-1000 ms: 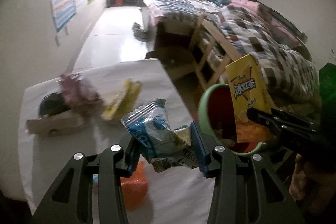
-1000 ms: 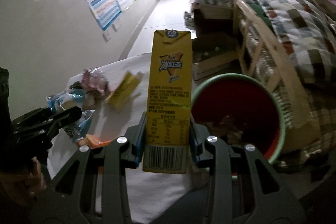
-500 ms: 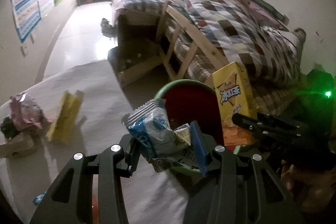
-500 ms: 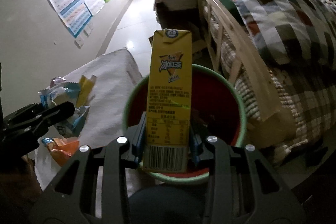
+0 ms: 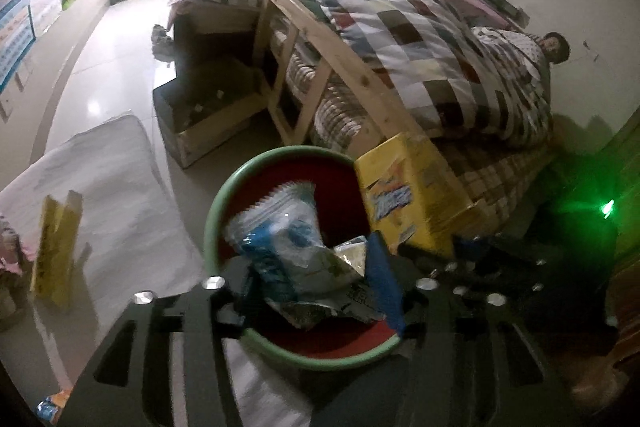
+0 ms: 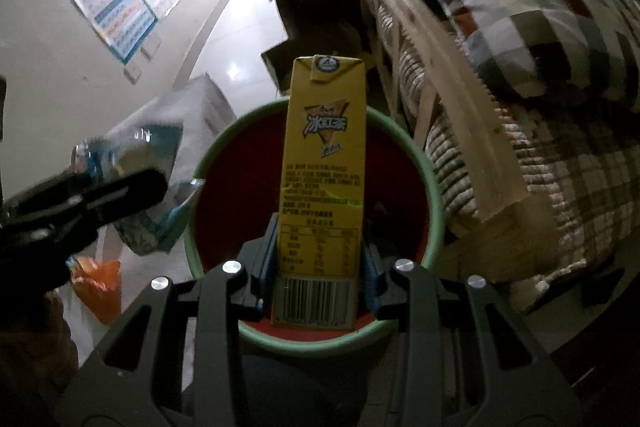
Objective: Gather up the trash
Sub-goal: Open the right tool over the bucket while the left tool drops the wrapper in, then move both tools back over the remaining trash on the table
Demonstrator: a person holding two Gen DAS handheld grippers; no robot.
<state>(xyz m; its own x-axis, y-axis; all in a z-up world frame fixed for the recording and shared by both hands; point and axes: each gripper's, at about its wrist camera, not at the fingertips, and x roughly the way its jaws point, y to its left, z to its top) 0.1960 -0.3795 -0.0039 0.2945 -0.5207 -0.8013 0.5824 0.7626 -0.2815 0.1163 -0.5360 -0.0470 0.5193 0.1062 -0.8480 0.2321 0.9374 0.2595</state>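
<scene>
Left wrist view: the left tongs [image 5: 310, 285] are over the green-rimmed red bin [image 5: 224, 203], their jaws opening with the blue-and-white wrapper [image 5: 288, 243] between them and the blue pad [image 5: 382, 283] beside it, while a yellow packet [image 5: 56, 247] stands on the white-covered table [image 5: 116, 195]. Right wrist view: the right tongs [image 6: 318, 269] are pressed onto the lower end of the yellow drink carton [image 6: 324, 167], holding it upright over the bin, with an orange wrapper [image 6: 100, 287] lying at lower left.
</scene>
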